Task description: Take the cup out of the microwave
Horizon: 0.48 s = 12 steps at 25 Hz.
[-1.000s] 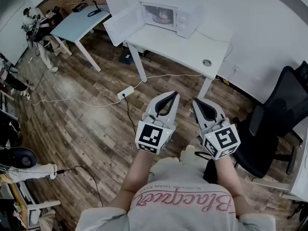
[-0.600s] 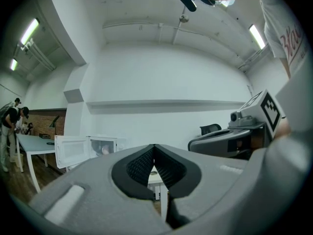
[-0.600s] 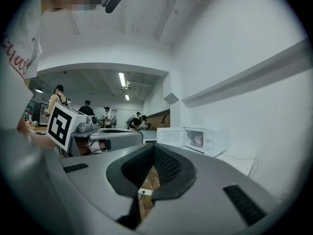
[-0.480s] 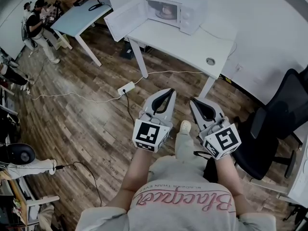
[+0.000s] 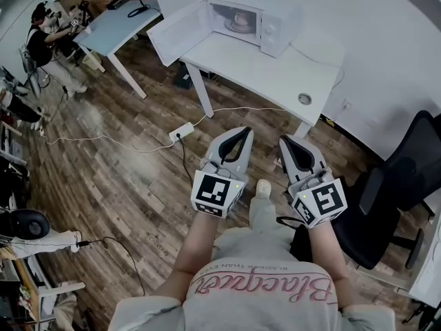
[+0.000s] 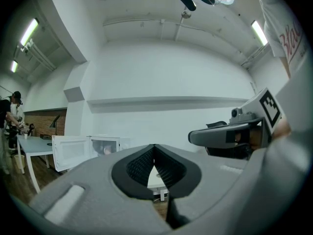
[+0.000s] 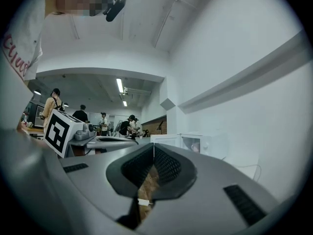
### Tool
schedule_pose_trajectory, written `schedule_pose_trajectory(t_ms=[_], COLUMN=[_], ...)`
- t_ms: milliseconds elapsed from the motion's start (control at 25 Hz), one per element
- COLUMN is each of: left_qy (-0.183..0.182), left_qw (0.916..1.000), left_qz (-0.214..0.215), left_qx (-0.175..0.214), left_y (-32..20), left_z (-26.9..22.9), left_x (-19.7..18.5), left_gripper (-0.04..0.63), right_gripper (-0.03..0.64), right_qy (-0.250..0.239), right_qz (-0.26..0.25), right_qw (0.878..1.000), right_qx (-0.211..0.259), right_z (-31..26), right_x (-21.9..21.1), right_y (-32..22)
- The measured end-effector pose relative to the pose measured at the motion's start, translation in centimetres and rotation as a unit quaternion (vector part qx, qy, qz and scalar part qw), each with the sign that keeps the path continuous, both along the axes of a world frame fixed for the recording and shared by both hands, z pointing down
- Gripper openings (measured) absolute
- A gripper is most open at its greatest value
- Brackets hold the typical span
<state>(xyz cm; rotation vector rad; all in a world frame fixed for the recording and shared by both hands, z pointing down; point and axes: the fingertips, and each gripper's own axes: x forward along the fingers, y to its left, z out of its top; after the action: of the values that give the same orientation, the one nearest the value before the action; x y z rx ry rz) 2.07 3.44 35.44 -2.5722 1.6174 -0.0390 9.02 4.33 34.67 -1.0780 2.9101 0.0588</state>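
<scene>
Floorboards of dark, worn wood filled most of the head view, and at their far side a white rectangular desk stood against the white wall. On the desk's far left corner sat a boxy white microwave with its door swung wide to the left, and the pale rounded cup stood inside the open cavity. The left gripper and the right gripper were both grey, with black-lined jaws and a square-marked cube at the near end. They were held side by side close to the person's body, pointing level toward the desk and well apart from the microwave. In the left gripper view the jaws were pressed together at the tips with nothing between them. The right gripper view showed the same, with the tips meeting and only floor visible through the gap behind them. Both gripper views caught the open microwave in the distance, the cup a small pale shape inside it. A white power strip lay on the floor between the desk and the grippers, its cable trailing left. A black office chair stood at the right and a light blue desk at the far left, with a person just beside it.
</scene>
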Motion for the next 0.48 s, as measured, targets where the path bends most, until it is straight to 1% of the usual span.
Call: schedule_pose_trajectory(t_ms=[480], left_qy=[-0.004], left_qw=[0.9999], left_qz=[-0.013], left_qx=[0.008], left_y=[-8.6], left_z=[-1.2], left_x=[-1.1], left_gripper=[0.005], right_gripper=[0.012], right_qy=[0.019], right_qz=[-0.025], right_qw=[1.000], right_qx=[-0.002], right_z=[-0.3], right_x=[-2.1], right_y=[-8.9])
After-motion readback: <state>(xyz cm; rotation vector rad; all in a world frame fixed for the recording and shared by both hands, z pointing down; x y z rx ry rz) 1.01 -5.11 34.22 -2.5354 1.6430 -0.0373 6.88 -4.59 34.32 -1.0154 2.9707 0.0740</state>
